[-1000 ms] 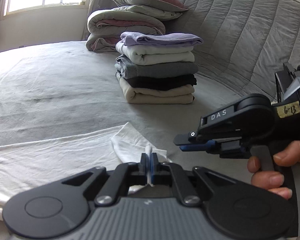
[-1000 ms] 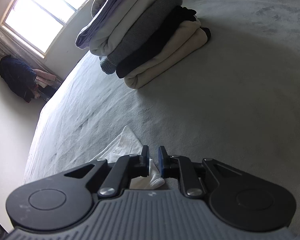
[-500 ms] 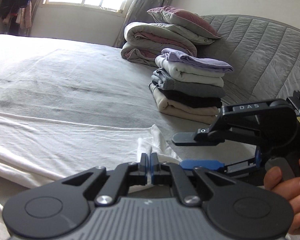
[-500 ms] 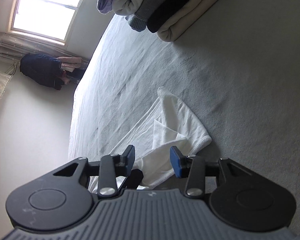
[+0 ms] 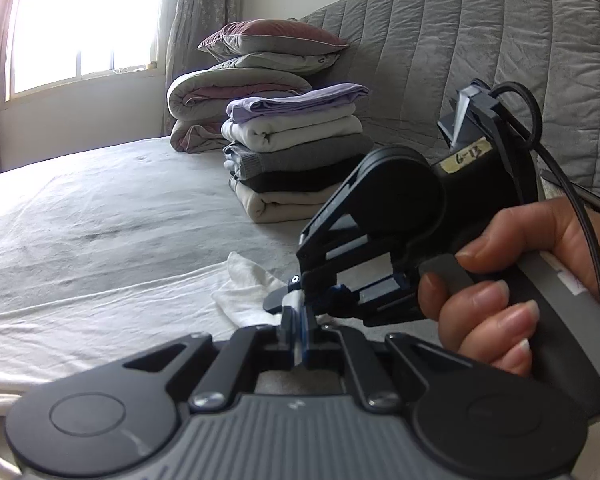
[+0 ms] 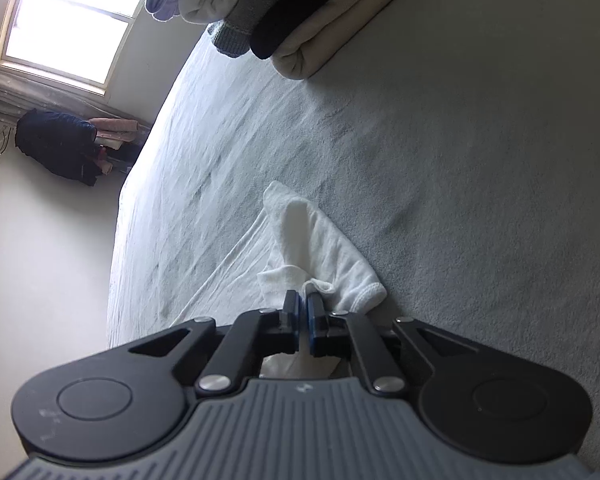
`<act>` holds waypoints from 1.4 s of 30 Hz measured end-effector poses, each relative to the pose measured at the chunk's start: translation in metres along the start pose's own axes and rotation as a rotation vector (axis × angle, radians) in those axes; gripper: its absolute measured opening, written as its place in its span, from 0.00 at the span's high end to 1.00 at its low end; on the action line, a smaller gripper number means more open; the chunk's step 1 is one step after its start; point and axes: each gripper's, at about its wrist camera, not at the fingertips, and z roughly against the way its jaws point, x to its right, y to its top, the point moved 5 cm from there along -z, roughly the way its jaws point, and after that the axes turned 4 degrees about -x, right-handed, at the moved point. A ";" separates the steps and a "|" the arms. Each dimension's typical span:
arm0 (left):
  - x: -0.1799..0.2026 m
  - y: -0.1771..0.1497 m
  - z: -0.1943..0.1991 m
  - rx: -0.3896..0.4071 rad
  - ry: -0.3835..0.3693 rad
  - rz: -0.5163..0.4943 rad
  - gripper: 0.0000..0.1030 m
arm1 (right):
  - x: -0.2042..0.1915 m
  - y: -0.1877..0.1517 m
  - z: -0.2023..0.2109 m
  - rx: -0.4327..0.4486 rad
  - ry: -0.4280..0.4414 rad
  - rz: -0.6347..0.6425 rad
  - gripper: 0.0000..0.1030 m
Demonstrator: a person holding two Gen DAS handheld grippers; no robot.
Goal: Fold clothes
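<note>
A white garment (image 5: pixel 100 312) lies spread flat on the grey bed, its crumpled sleeve end (image 6: pixel 320 252) nearest me. My left gripper (image 5: pixel 298 320) is shut on a fold of this white cloth. The right gripper (image 5: pixel 290 298), held in a person's hand (image 5: pixel 500 292), comes in from the right and meets the same bunch of cloth just above my left fingertips. In the right wrist view the right gripper (image 6: pixel 302 308) is shut on a small pinch of the white garment beside the sleeve cuff.
A stack of folded clothes (image 5: pixel 296 156) stands further up the bed, with rolled duvets and pillows (image 5: pixel 252 80) behind it against the quilted headboard (image 5: pixel 460 60). A window (image 5: pixel 84 24) is at the back left. Dark clothes (image 6: pixel 56 148) hang beyond the bed's edge.
The right gripper was open half a second ago and has now shut on the white cloth, right by the left gripper. The left gripper stayed shut on the garment while its view swung.
</note>
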 end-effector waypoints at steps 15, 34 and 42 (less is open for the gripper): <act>0.068 0.057 -0.071 0.003 -0.133 0.112 0.98 | 0.039 0.091 0.064 0.243 -0.106 0.179 0.95; 0.107 0.032 -0.092 -0.161 -0.358 -0.008 0.63 | 0.093 0.109 0.072 0.275 -0.150 0.245 0.89; 0.024 0.047 -0.076 -0.149 -0.150 -0.018 0.53 | 0.081 0.096 0.071 0.284 -0.205 0.373 0.71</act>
